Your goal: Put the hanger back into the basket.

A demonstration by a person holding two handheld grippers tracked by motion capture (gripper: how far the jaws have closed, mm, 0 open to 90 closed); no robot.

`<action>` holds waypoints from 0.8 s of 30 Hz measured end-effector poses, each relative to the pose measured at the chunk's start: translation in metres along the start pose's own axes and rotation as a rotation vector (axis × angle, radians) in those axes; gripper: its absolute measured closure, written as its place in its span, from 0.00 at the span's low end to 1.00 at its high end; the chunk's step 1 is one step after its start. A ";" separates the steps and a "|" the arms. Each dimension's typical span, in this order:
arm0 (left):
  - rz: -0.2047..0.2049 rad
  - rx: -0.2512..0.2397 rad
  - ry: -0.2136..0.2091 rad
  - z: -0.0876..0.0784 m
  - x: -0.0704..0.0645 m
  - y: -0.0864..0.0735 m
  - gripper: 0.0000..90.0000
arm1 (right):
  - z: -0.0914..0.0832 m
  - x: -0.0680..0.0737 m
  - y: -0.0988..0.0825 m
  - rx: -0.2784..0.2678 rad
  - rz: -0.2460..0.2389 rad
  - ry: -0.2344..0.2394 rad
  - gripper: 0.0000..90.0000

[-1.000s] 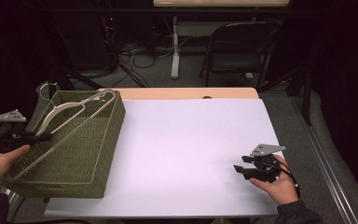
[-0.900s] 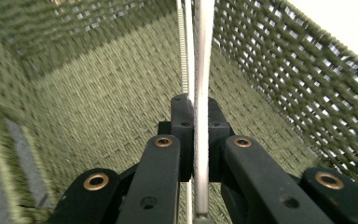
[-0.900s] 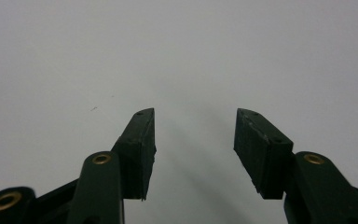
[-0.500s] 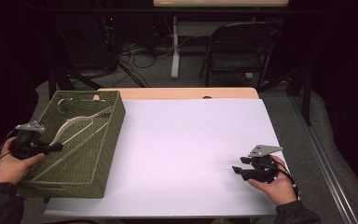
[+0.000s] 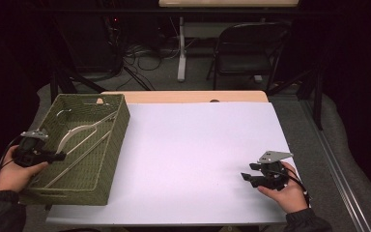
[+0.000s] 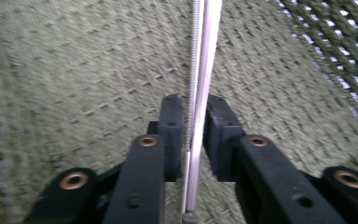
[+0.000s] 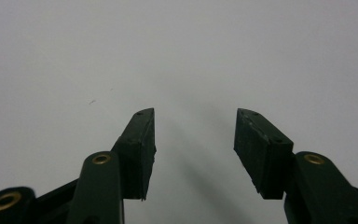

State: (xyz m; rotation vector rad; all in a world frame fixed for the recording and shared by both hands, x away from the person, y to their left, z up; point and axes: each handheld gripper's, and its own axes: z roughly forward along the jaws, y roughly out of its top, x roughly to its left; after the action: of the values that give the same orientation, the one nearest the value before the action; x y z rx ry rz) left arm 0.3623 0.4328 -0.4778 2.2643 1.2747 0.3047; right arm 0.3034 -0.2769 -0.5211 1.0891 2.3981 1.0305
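Hangers lie in the green woven basket at the counter's left edge; no writing is readable. A folding chair stands behind. Left tongs, jaws just opening, stand narrowly apart around a hanger's thin metal bar without pressing it. Right tongs gape wide, empty, above bare white counter.

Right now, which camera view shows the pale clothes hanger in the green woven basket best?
The high view: the whole pale clothes hanger lies in the green woven basket. The left gripper view gives one thin bar between the left gripper jaws.
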 end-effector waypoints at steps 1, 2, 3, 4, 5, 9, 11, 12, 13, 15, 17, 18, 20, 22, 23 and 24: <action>-0.006 -0.010 0.003 -0.001 0.001 -0.001 0.82 | 0.000 0.000 0.000 0.000 0.001 0.000 0.53; -0.011 -0.019 0.009 -0.002 0.001 -0.001 0.80 | -0.001 0.000 0.001 0.017 -0.002 -0.003 0.53; -0.023 -0.033 0.022 -0.003 0.002 -0.002 0.76 | 0.000 0.000 0.000 0.002 -0.001 -0.001 0.53; -0.034 -0.050 0.040 -0.005 0.002 -0.002 0.71 | 0.000 0.000 0.000 -0.001 0.000 -0.001 0.53; -0.042 -0.069 0.058 -0.008 0.003 -0.002 0.66 | 0.000 0.000 0.000 0.001 0.003 -0.001 0.53; -0.087 -0.120 0.151 -0.025 0.003 -0.003 0.55 | -0.001 0.000 -0.001 0.000 0.011 -0.006 0.53; -0.101 -0.150 0.168 -0.034 0.001 -0.004 0.50 | -0.002 0.000 -0.001 0.012 0.006 -0.012 0.53; -0.105 -0.161 0.170 -0.038 -0.001 -0.005 0.50 | -0.002 0.000 -0.001 0.011 0.006 -0.013 0.53; -0.107 -0.175 0.167 -0.041 -0.004 -0.006 0.50 | -0.002 0.000 -0.001 0.011 0.006 -0.015 0.53; -0.102 -0.203 0.154 -0.047 -0.012 -0.008 0.50 | -0.002 0.000 -0.001 0.002 0.005 -0.018 0.53; -0.093 -0.225 0.135 -0.051 -0.023 -0.009 0.50 | -0.002 0.000 -0.001 -0.006 0.006 -0.020 0.53; -0.088 -0.240 0.127 -0.053 -0.030 -0.009 0.50 | -0.002 0.000 -0.001 -0.005 0.005 -0.021 0.53; -0.081 -0.268 0.103 -0.055 -0.045 -0.009 0.49 | -0.004 0.000 -0.001 0.009 0.002 -0.025 0.53; -0.056 -0.281 0.085 -0.055 -0.062 -0.007 0.48 | -0.003 0.000 -0.001 -0.014 0.010 -0.025 0.53; -0.045 -0.284 0.076 -0.055 -0.071 -0.006 0.47 | -0.004 0.000 -0.002 -0.015 0.013 -0.027 0.53; -0.035 -0.291 0.063 -0.055 -0.080 -0.004 0.47 | -0.004 0.000 -0.002 -0.017 0.015 -0.026 0.53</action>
State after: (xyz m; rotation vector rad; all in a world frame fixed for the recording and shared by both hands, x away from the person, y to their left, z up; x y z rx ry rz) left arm 0.2926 0.3849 -0.4290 1.9983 1.2130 0.5176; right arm 0.3004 -0.2796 -0.5199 1.1093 2.3599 1.0329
